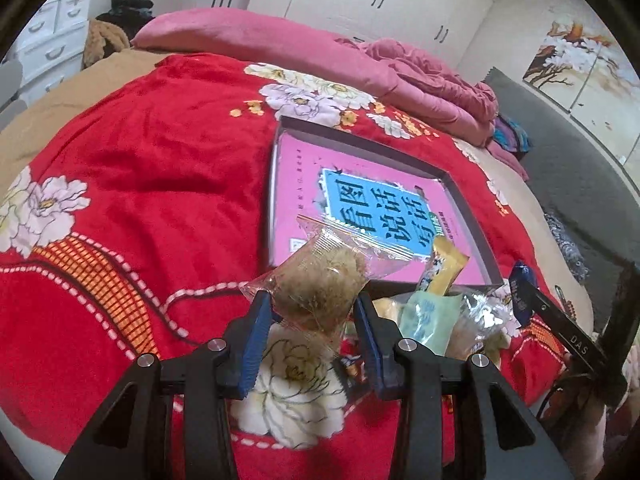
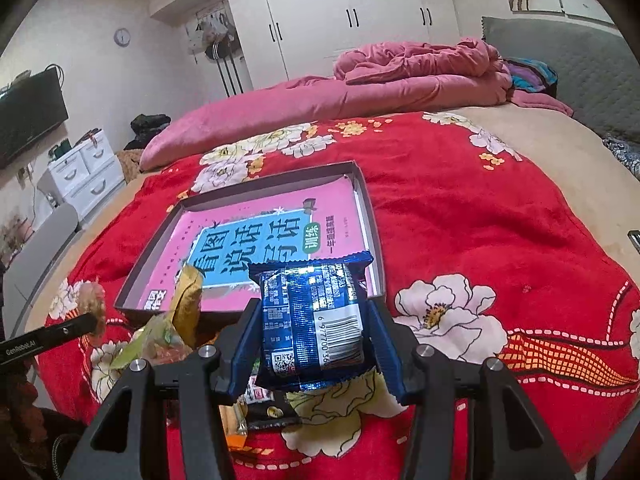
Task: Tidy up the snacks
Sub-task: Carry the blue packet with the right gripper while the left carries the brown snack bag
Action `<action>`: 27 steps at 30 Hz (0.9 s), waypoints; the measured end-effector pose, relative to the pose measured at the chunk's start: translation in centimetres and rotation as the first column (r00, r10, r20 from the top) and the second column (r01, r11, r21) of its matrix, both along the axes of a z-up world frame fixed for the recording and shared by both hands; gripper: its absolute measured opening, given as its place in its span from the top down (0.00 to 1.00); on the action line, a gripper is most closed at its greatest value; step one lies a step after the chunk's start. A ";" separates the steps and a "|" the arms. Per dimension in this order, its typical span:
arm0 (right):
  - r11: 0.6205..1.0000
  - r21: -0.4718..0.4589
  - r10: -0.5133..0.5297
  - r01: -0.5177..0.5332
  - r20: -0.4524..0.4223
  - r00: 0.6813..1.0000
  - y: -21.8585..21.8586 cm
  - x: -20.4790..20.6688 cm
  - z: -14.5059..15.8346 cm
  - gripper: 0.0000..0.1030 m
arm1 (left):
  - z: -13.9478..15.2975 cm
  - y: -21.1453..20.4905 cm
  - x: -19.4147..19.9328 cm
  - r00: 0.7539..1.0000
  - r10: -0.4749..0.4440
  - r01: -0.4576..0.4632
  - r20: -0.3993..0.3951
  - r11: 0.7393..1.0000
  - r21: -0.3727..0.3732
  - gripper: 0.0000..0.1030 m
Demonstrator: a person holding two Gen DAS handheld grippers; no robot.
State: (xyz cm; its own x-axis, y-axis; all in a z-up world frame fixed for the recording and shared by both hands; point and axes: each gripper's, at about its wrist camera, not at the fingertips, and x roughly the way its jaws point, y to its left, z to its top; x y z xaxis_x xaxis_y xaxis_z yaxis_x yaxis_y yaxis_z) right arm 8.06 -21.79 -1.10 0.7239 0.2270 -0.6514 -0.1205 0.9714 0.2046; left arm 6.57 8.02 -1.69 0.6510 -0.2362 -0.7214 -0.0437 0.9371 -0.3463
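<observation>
On the red flowered blanket (image 1: 140, 184) lies the shallow box (image 2: 366, 208) with a pink book (image 2: 276, 216) inside, and both my tongs hang just before its near edge. My left tongs (image 1: 316, 312) are clenched on a clear-wrapped snack (image 1: 320, 284), brownish and crumbly-looking; my right tongs (image 2: 314, 328) are clamped on a blue foil packet (image 2: 312, 316). Both feel to me like light things. The clear one looks fragile, so I judge a gentle squeeze across its body is right, not on the loose crimped ends, which would slip. The blue foil is slick and puffy; holding it by its flat sides, as now, seems safest. A small heap of other snacks (image 1: 432, 312) lies beside the box's near edge.

The blue packet shows a barcode beginning 6 977700 and a QR code. The book bears large Chinese characters on a blue panel. The left tongs read "GenRobot.AI" from the right view; the right tongs read "DAS".
</observation>
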 end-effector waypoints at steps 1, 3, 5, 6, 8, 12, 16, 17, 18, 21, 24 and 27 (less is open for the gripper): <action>1.000 0.005 0.000 0.000 0.002 1.000 0.0 0.1 0.0 0.49 | 0.1 -0.2 0.2 1.000 -0.001 0.001 0.003 1.000 -0.001 0.58; 1.000 0.014 0.000 0.000 0.003 1.000 0.0 0.4 0.1 0.49 | 0.1 -0.4 0.8 1.000 0.001 -0.001 0.007 1.000 -0.002 0.58; 1.000 0.021 0.000 0.000 0.005 1.000 0.1 0.7 0.2 0.49 | 0.1 -0.6 1.5 1.000 0.003 -0.003 0.008 1.000 -0.006 0.58; 1.000 0.021 0.000 0.000 0.008 1.000 0.2 0.8 0.3 0.49 | 0.1 -0.7 1.8 1.000 0.004 -0.004 0.008 1.000 -0.007 0.58; 1.000 0.024 0.001 -0.002 0.014 1.000 0.2 1.1 0.3 0.49 | 0.0 -1.0 2.4 1.000 0.003 -0.003 0.006 1.000 -0.006 0.58; 1.000 0.020 0.000 -0.001 0.018 1.000 0.3 1.9 0.3 0.49 | -0.2 -1.6 3.4 1.000 -0.004 0.004 0.002 1.000 0.002 0.58; 1.000 0.023 -0.003 0.003 0.011 1.000 0.2 2.7 0.0 0.49 | -0.4 -2.1 4.2 1.000 -0.015 0.015 0.001 1.000 0.010 0.58; 1.000 0.023 -0.005 0.005 0.008 1.000 0.2 2.9 0.0 0.49 | -0.4 -2.2 4.4 1.000 -0.017 0.017 -0.002 1.000 0.010 0.58; 1.000 0.023 -0.007 0.007 0.007 1.000 0.2 3.1 -0.1 0.49 | -0.5 -2.3 4.6 1.000 -0.019 0.019 -0.005 1.000 0.009 0.58; 1.000 0.020 -0.012 0.012 0.009 1.000 0.2 3.5 -0.3 0.49 | -0.7 -2.5 5.2 1.000 -0.019 0.020 -0.011 1.000 0.010 0.58; 1.000 0.015 -0.013 0.013 0.008 1.000 0.3 3.9 -0.5 0.49 | -0.9 -2.7 5.7 1.000 -0.018 0.018 -0.012 1.000 0.016 0.58; 1.000 0.008 -0.015 0.015 0.005 1.000 0.5 4.4 -0.7 0.49 | -1.0 -3.0 6.1 1.000 -0.019 0.019 -0.016 1.000 0.024 0.58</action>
State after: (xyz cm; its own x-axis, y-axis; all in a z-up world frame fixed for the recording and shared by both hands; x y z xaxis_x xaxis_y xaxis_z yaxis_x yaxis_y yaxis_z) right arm 12.48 -21.30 -1.78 0.7306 0.2209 -0.6461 -0.1065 0.9715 0.2117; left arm 12.67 5.05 -2.71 0.6350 -0.2312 -0.7371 -0.0308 0.9458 -0.3232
